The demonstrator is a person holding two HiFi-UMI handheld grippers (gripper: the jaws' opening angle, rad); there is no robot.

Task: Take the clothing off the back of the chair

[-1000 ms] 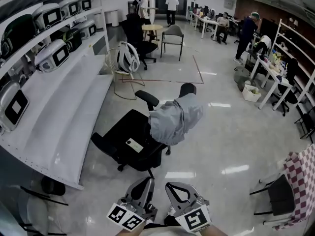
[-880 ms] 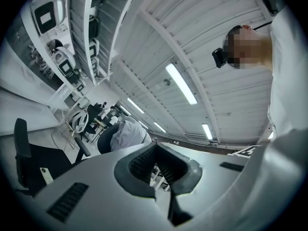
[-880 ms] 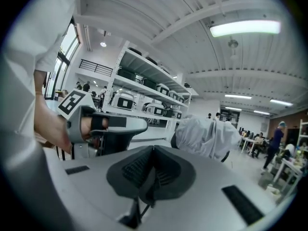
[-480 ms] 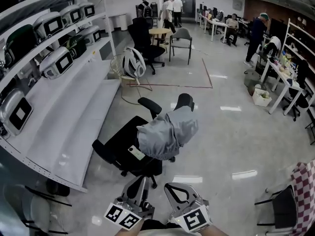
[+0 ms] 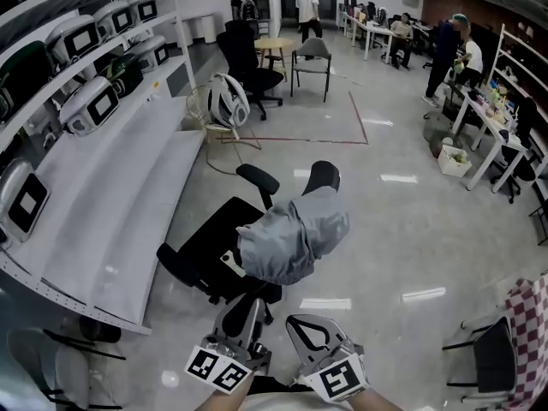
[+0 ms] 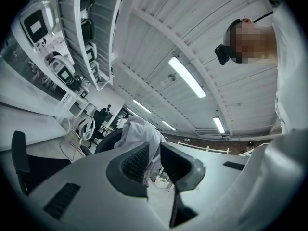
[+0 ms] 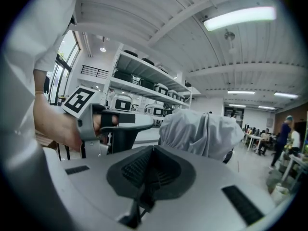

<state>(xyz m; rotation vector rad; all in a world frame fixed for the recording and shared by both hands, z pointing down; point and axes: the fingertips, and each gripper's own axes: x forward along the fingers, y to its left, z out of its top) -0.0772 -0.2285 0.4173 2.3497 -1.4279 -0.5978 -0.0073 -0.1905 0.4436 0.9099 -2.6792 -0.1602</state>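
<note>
Clothing (image 5: pixel 295 234) on the chair (image 5: pixel 201 248) is closer now, and the left claw (image 5: pixel 247 308) has just opened a little, empty, ready to grab, while the right claw (image 5: pixel 301 325) is shut.

This is a large open-plan office that doubles as an equipment lab. Long white shelving (image 5: pixel 111 221) runs down the left side, its tiers lined with rows of white, screen-fronted devices (image 5: pixel 86 105). A black swivel chair (image 5: pixel 201 247) stands on the glossy grey floor (image 5: pixel 402 229), which carries taped lines (image 5: pixel 355 114). Farther back are a round table (image 5: pixel 278 45) and a grey visitor chair (image 5: pixel 310 56). At the right, people (image 5: pixel 443 54) work beside long cluttered tables (image 5: pixel 484 122). Strip lights (image 6: pixel 186 77) are set in a white panelled ceiling (image 6: pixel 144 37).
</note>
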